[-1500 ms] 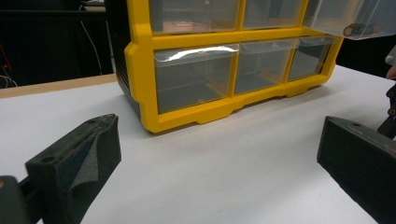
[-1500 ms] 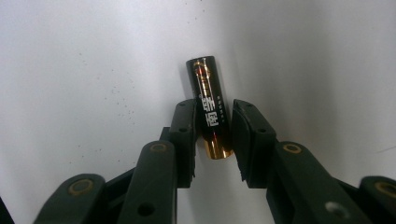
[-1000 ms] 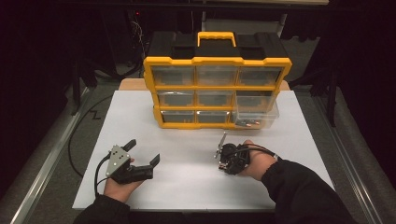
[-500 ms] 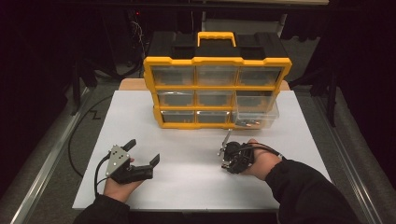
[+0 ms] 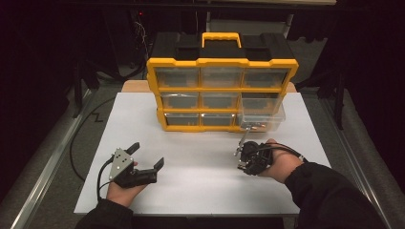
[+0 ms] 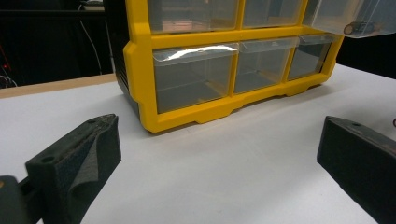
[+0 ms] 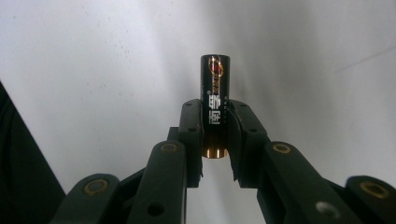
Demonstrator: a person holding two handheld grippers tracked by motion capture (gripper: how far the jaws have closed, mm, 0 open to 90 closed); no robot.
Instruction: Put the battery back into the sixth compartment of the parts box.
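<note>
My right gripper [image 7: 215,122] is shut on a black cylindrical battery [image 7: 215,88] with a copper-coloured end, which stands up out of the jaws over the white table. In the high view this gripper [image 5: 241,151] is at the right, just in front of a clear drawer [image 5: 261,113] pulled out of the yellow organizer [image 5: 222,64]. My left gripper [image 5: 147,155] rests open at the front left, nothing between its pads [image 6: 81,156]. The left gripper view faces the organizer's [image 6: 140,74] bottom row of drawers.
The white table sheet [image 5: 200,186] runs from the organizer to the front edge. The pulled-out drawer [image 6: 355,16] holds another small battery [image 6: 360,27]. A black cable [image 5: 79,143] trails off the table's left side. Dark surroundings border the table.
My right gripper has moved a little to the right and up toward the pulled-out drawer, still holding the battery. The left gripper has stayed where it was.
</note>
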